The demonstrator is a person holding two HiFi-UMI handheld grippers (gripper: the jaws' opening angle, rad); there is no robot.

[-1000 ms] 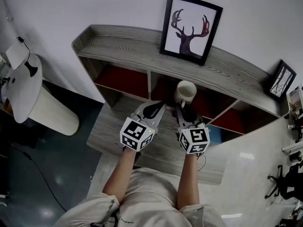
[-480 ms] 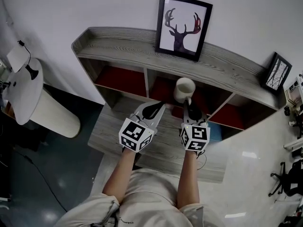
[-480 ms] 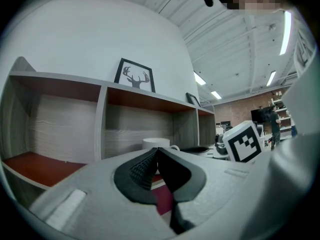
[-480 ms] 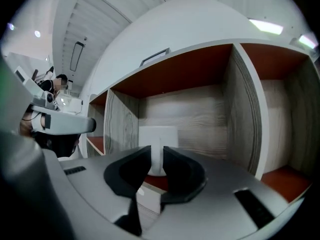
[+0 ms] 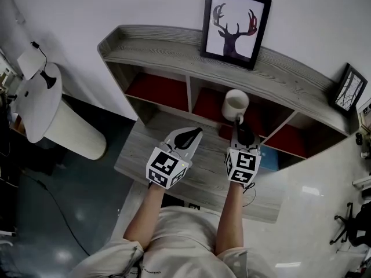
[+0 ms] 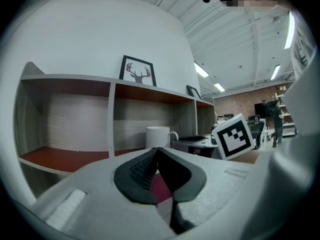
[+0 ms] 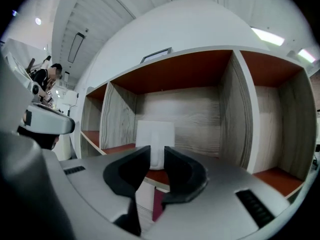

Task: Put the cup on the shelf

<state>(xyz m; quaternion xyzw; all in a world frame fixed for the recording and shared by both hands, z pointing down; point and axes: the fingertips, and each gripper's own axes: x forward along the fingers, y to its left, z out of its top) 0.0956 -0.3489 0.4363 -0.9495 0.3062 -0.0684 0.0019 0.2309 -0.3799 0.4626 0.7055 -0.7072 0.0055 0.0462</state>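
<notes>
Head view — cup (image 5: pixel 236 104) upright, mouth up

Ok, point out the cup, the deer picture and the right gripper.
cup (image 5: pixel 235 109): head view, its side wall.
deer picture (image 5: pixel 235 25): head view, the print's middle.
right gripper (image 7: pixel 156 153): right gripper view, between its fingertips.

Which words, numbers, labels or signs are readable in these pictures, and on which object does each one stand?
No readable text.
Black-and-white marker cubes on left gripper, right gripper: square patterns, no letters.
Black-framed deer picture: no words.
Small black-framed picture on the grey wooden shelf: too small to read.
White ceramic cup: plain.
</notes>
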